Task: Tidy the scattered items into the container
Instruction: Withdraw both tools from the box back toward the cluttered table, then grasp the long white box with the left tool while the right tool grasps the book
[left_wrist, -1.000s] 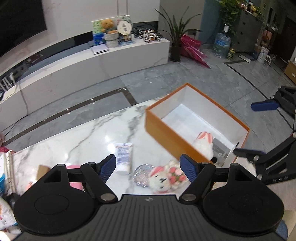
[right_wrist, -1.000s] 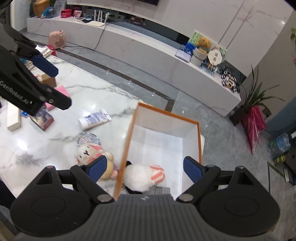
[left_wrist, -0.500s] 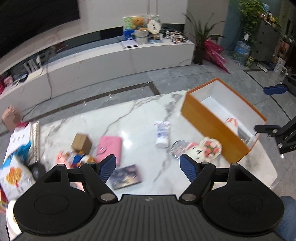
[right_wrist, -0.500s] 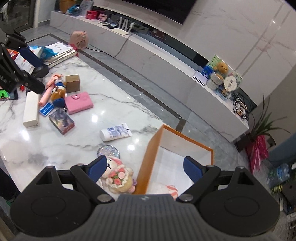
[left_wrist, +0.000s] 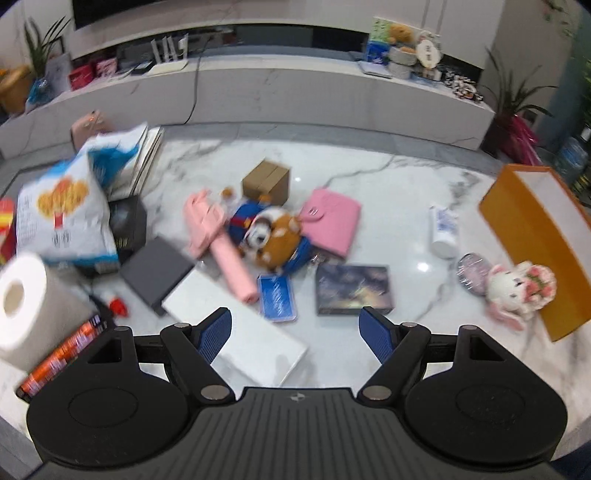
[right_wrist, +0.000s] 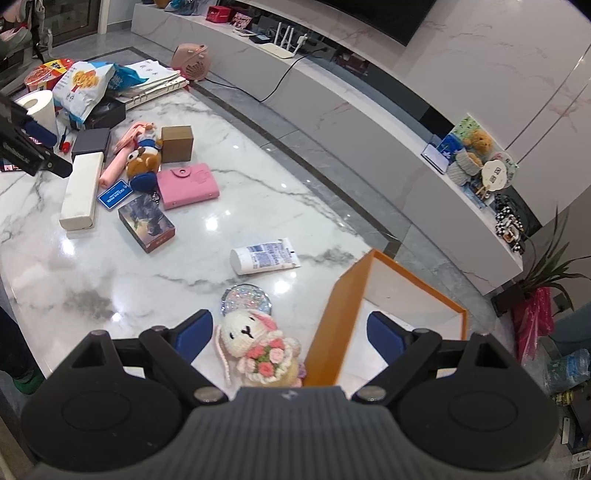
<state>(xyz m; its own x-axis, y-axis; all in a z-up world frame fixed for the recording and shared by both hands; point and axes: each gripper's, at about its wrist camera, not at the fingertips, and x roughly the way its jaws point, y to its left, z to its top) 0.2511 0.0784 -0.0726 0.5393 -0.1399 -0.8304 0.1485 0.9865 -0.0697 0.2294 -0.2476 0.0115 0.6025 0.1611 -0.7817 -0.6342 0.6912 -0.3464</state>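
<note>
- Both grippers wide open, nothing held: left gripper (left_wrist: 295, 334) over the clutter, right gripper (right_wrist: 290, 332) just above the bunny plush (right_wrist: 258, 349).
- Bunny touching the orange box (right_wrist: 332, 325) wall; probably best grabbed by the body, away from that wall.
- Counted going outward: one glitter disc (right_wrist: 246, 300), one tube (right_wrist: 265, 256), one pink wallet (right_wrist: 187, 185), one brown carton (right_wrist: 177, 143).

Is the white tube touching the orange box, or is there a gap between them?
Apart. The right wrist view shows bare marble between the white tube and the orange box; the left wrist view shows the same gap.
</note>
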